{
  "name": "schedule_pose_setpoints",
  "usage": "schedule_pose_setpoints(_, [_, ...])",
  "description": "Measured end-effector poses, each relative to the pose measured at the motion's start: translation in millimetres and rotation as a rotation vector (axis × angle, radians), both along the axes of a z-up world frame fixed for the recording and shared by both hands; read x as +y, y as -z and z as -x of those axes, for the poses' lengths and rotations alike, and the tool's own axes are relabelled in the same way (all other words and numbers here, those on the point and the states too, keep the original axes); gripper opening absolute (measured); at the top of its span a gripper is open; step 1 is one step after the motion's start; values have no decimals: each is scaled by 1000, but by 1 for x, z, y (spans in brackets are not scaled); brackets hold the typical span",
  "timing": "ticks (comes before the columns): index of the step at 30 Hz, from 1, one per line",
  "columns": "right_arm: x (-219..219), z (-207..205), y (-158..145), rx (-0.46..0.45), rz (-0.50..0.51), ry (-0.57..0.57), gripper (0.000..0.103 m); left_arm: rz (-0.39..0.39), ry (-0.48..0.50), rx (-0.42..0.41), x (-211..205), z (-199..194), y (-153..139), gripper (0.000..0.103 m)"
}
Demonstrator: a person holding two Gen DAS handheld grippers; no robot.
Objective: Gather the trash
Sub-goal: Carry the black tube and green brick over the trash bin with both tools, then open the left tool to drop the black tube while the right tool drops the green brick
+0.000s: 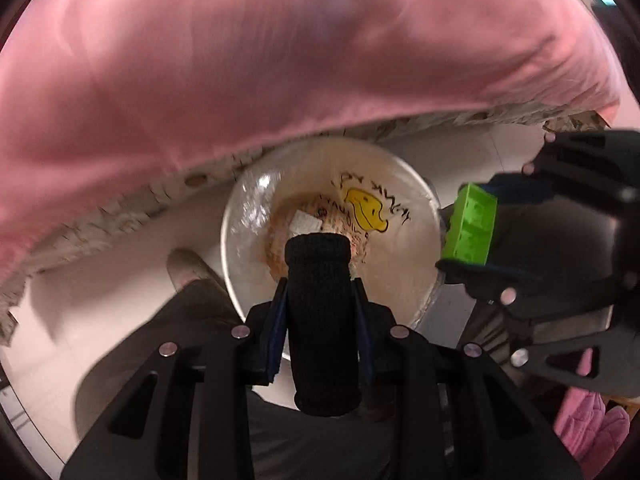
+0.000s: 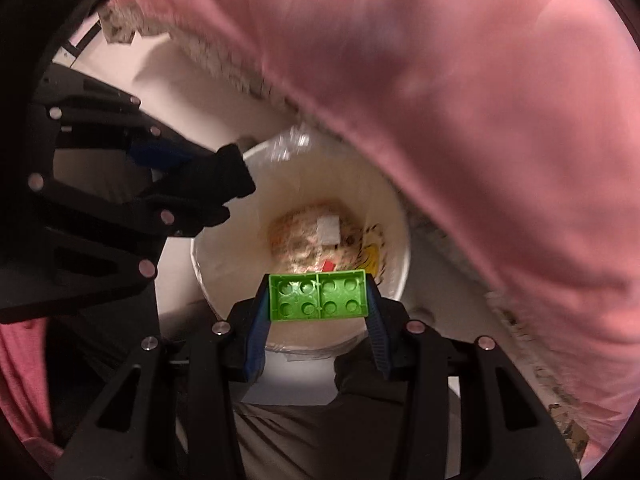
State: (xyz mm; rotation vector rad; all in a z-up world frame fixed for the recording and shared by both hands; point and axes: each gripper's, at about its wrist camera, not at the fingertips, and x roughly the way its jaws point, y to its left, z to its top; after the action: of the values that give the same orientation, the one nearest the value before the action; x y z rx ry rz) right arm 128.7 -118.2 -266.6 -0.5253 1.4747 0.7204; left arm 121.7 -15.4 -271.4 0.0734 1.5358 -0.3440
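A white bin (image 1: 404,272) lined with clear plastic stands on the floor below both grippers. A yellow duck picture (image 1: 366,210) is on its inner wall. Crumpled printed trash (image 2: 304,240) and a white scrap (image 2: 329,230) lie at the bottom. My left gripper (image 1: 320,280) is shut on a black knitted fabric roll (image 1: 320,320) and hangs over the bin's mouth. My right gripper (image 2: 318,285) is shut on a green toy brick (image 2: 318,297), also above the bin (image 2: 236,264). In the left wrist view the brick (image 1: 470,226) sits over the bin's right rim.
Pink bedding (image 1: 280,60) with a patterned edge overhangs the far side of the bin, close above it (image 2: 480,120). A person's foot (image 1: 188,268) and dark trouser leg stand on the white floor left of the bin. Something pink (image 1: 592,428) lies at the lower right.
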Motion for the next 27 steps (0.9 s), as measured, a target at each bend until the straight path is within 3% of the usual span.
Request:
schedule_pose_setpoints(7, [-2, 3, 59, 83, 40, 30, 45, 42, -92, 92, 5, -3, 51, 33])
schedule_pose_setpoints(13, [-5, 5, 99, 156, 55, 106, 45, 68, -173, 117, 9, -11, 85, 33])
schedule_pose_setpoints(21, [-2, 3, 135, 236, 53, 203, 45, 73, -252, 176, 13, -16, 118, 33])
schedule_pose_setpoints(27, [1, 5, 154, 248, 103, 221, 45, 69, -268, 232, 11, -14, 138, 34])
